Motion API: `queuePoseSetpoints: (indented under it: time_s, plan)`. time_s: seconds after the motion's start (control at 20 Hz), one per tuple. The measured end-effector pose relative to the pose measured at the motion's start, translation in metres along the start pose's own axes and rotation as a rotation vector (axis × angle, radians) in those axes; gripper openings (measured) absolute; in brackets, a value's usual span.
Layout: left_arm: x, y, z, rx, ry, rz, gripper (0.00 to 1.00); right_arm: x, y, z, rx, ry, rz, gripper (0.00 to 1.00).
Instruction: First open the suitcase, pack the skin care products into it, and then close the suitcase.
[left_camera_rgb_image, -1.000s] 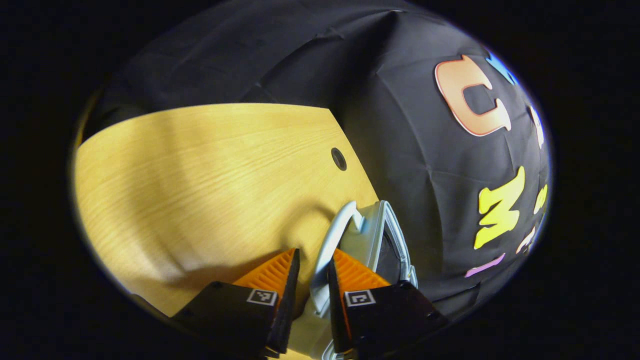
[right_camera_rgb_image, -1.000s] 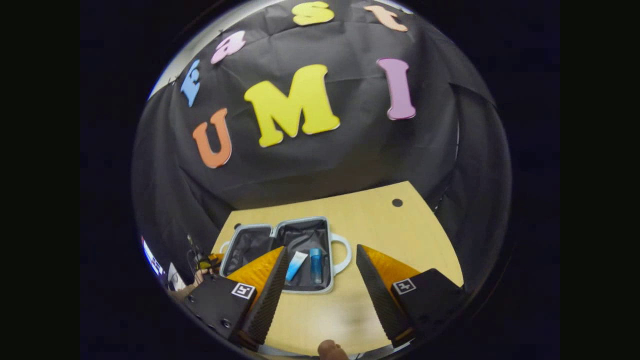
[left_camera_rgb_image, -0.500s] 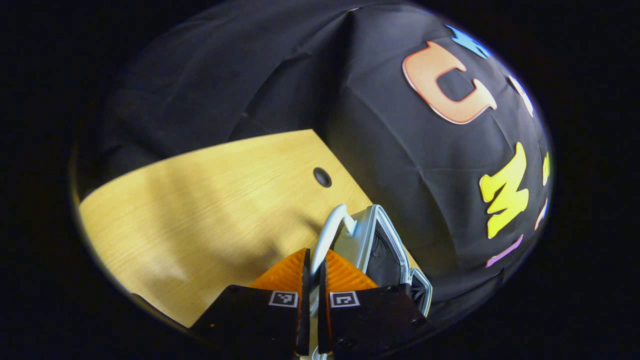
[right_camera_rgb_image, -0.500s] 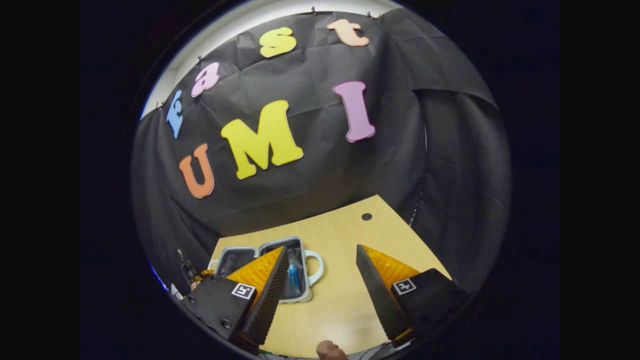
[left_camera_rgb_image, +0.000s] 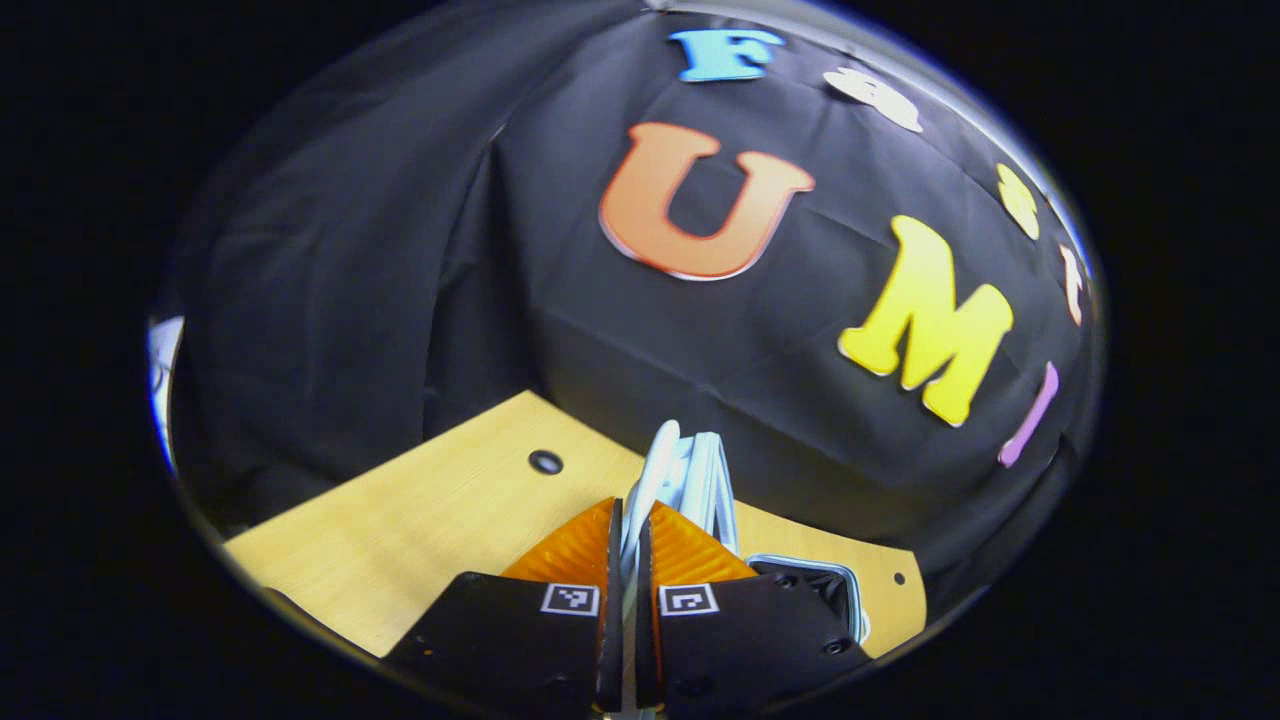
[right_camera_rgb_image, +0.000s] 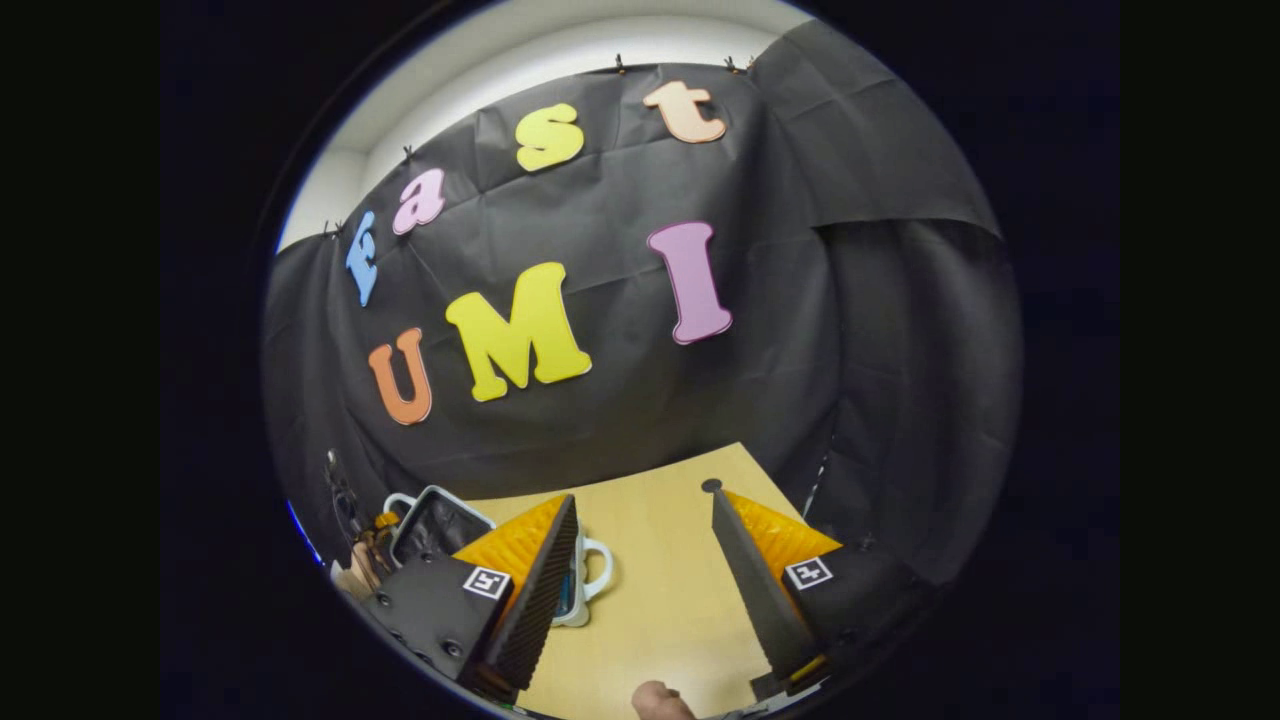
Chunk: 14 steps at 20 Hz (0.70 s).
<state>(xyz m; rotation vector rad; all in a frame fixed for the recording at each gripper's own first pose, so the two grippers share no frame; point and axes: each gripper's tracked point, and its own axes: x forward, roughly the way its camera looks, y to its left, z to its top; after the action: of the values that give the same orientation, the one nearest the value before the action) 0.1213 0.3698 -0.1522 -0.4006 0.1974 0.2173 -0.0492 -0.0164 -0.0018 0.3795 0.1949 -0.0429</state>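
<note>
Even overhead light falls on the pale wooden table (right_camera_rgb_image: 660, 560), bright against the dark booth cloth, which swallows most detail. A white strip of wall (right_camera_rgb_image: 560, 40) above the cloth glares in the right gripper view. Fisheye curvature bends the table (left_camera_rgb_image: 450, 520) edges and stretches everything near the rim. The left gripper view is slightly soft, its close orange fingers (left_camera_rgb_image: 575, 545) vivid.

Table (right_camera_rgb_image: 660, 560): light wood-grain top, smooth, slight sheen. Suitcase (right_camera_rgb_image: 430, 520): pale hard plastic shell and rim, smooth, semi-gloss; lining looks like dark cloth. Suitcase handle (left_camera_rgb_image: 655, 475): same smooth pale plastic. Left gripper (left_camera_rgb_image: 626, 560) fingers: orange ribbed plastic backs, black matt housings. Right gripper (right_camera_rgb_image: 640, 570): pads (right_camera_rgb_image: 545, 590) of black rough-textured foam or rubber, orange ribbed backs. Booth wall (right_camera_rgb_image: 800, 350): matt black cloth, creased.
</note>
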Motion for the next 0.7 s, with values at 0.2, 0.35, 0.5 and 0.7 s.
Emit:
queuePoseSetpoints:
  time_s: [0.2,0.35,0.5,0.7]
  plan:
    - [-0.024,-0.094,0.002,0.192,-0.064,-0.017,0.08,-0.001,-0.030,0.011,-0.078,-0.039,-0.012,0.81]
    - [-0.035,-0.147,-0.012,0.230,-0.080,-0.019,0.08,-0.003,-0.038,0.014,-0.119,-0.054,0.008,0.81]
    - [-0.038,-0.192,-0.037,0.272,-0.080,-0.024,0.08,-0.002,-0.049,0.013,-0.148,-0.050,0.023,0.81]
    - [-0.042,-0.249,-0.087,0.407,-0.051,-0.058,0.08,0.003,-0.072,0.010,-0.175,-0.036,-0.021,0.81]
